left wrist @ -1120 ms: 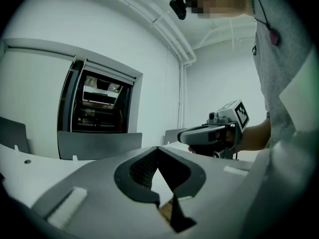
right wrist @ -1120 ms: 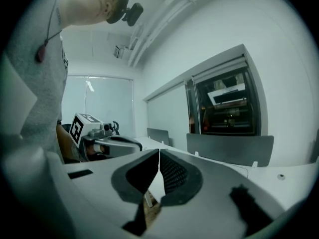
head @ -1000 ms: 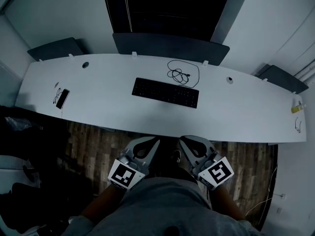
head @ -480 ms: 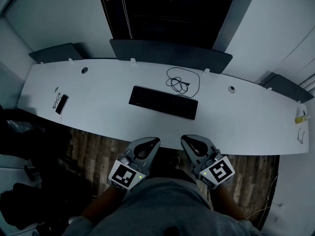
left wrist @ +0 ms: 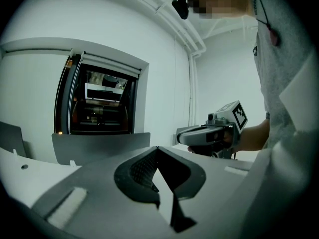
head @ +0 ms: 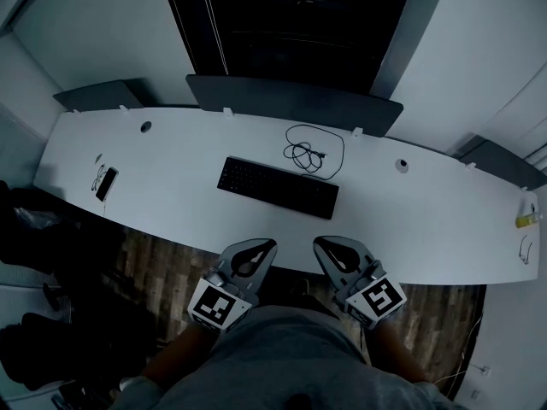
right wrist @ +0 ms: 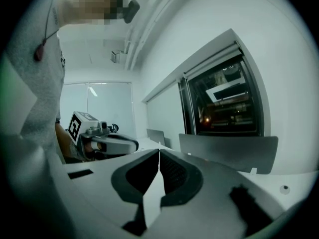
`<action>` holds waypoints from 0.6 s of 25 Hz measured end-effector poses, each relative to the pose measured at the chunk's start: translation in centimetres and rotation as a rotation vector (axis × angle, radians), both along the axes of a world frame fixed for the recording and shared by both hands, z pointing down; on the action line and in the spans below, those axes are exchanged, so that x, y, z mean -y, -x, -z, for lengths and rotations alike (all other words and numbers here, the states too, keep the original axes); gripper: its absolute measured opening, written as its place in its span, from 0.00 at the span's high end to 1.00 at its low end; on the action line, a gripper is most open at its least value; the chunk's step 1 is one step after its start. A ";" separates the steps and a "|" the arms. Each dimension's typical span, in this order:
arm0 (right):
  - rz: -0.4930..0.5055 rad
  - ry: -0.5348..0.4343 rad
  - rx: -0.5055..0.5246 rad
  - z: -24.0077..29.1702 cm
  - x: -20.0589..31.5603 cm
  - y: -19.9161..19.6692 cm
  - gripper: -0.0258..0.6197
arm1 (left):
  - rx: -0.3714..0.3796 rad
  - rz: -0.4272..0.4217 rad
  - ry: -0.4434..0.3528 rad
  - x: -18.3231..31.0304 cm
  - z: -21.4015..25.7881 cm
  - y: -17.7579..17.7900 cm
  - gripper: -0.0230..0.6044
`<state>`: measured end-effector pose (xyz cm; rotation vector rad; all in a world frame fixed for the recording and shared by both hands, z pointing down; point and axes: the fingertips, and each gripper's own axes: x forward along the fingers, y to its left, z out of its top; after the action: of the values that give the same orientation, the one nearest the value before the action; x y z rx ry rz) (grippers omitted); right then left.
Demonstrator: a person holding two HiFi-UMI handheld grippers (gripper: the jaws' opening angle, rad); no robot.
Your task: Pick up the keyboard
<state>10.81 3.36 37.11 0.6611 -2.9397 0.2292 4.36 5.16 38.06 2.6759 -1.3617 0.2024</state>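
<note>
A black keyboard (head: pixel 277 187) lies flat near the middle of the long white desk (head: pixel 171 186), angled slightly, with its coiled black cable (head: pixel 309 152) just behind it. My left gripper (head: pixel 267 244) and right gripper (head: pixel 321 243) hover side by side at the desk's near edge, short of the keyboard. Both are shut with nothing between the jaws. In the left gripper view the left gripper (left wrist: pixel 157 148) points level at the wall and the right gripper (left wrist: pixel 180 136) shows beside it. The right gripper view has the right gripper (right wrist: pixel 159 151) shut, the left gripper (right wrist: pixel 134 144) beyond.
A phone (head: pixel 108 183) lies on the desk's left end, a small yellow item (head: pixel 523 220) at the far right. Grey divider panels (head: pixel 295 101) stand along the desk's back edge, before a dark window (head: pixel 291 24). Wooden floor (head: pixel 158 263) shows below the near edge.
Both grippers have moved forward from over the floor to the desk's near edge, closer to the keyboard. Their jaws have stayed shut.
</note>
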 end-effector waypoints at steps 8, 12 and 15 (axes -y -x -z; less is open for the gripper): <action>0.023 -0.033 -0.068 -1.0 1.4 -1.9 0.93 | 0.020 0.034 0.025 1.4 -0.4 -2.2 0.96; 0.045 -0.028 -0.036 -1.1 1.8 -2.0 0.93 | 0.038 0.053 0.001 1.8 -0.4 -2.1 0.96; 0.047 -0.026 -0.045 -1.5 2.2 -2.1 0.93 | 0.044 0.060 0.031 1.9 -0.9 -1.8 0.96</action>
<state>12.86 1.16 38.60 0.5921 -2.9160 0.1699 6.17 3.24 38.95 2.6163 -1.4381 0.2755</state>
